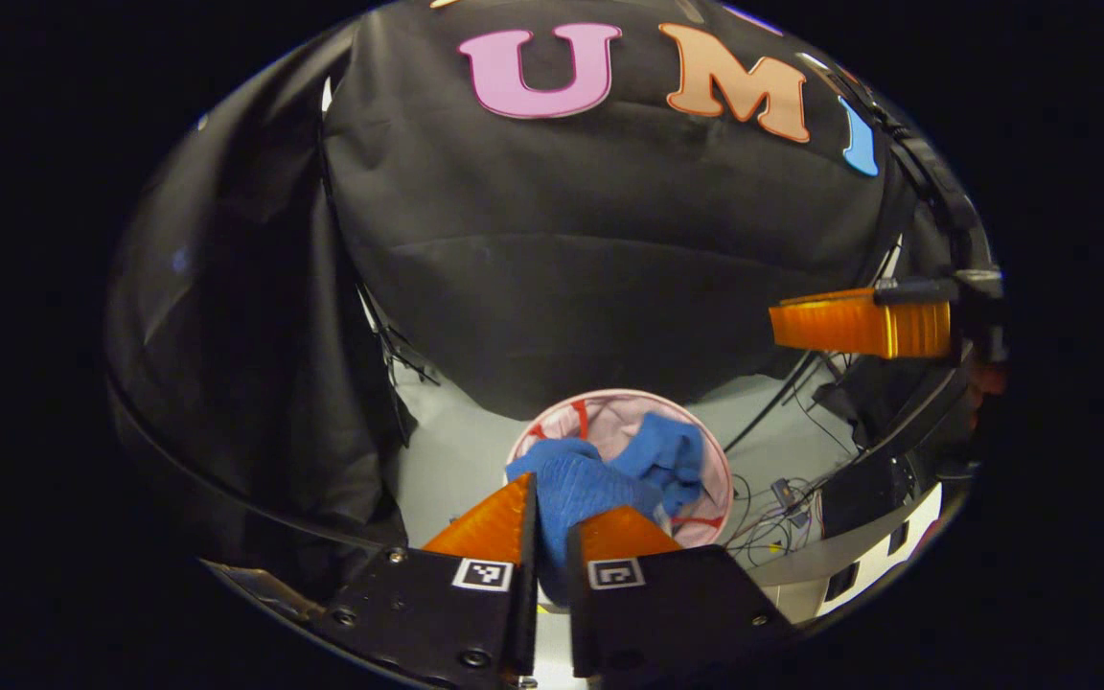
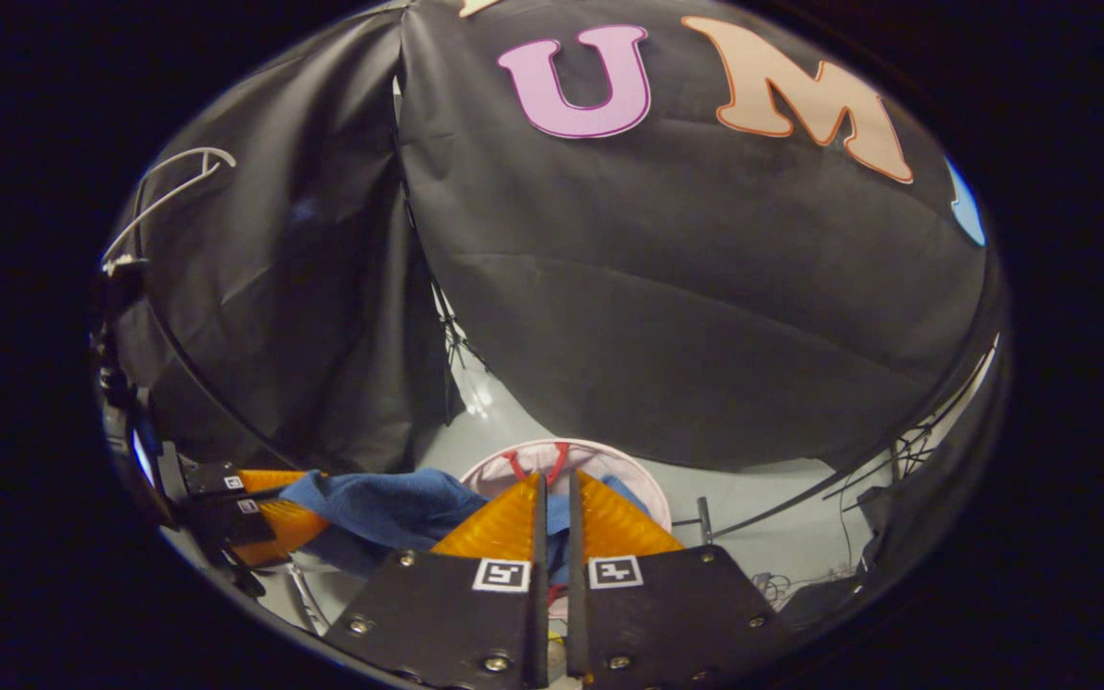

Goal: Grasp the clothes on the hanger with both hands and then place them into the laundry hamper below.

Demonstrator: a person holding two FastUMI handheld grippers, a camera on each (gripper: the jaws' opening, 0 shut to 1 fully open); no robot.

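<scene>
Now, blue garment pinched between jaws

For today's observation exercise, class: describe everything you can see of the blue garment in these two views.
The blue garment is a soft cloth with a ribbed or waffle-like knit, crumpled and folded rather than spread. In the left gripper view it is pinched between the left gripper fingers, and part of it drapes inside the round pale laundry hamper below. In the right gripper view it stretches sideways from the left gripper toward the right gripper, whose nearly closed fingers have blue cloth showing between them, above the hamper.
</scene>
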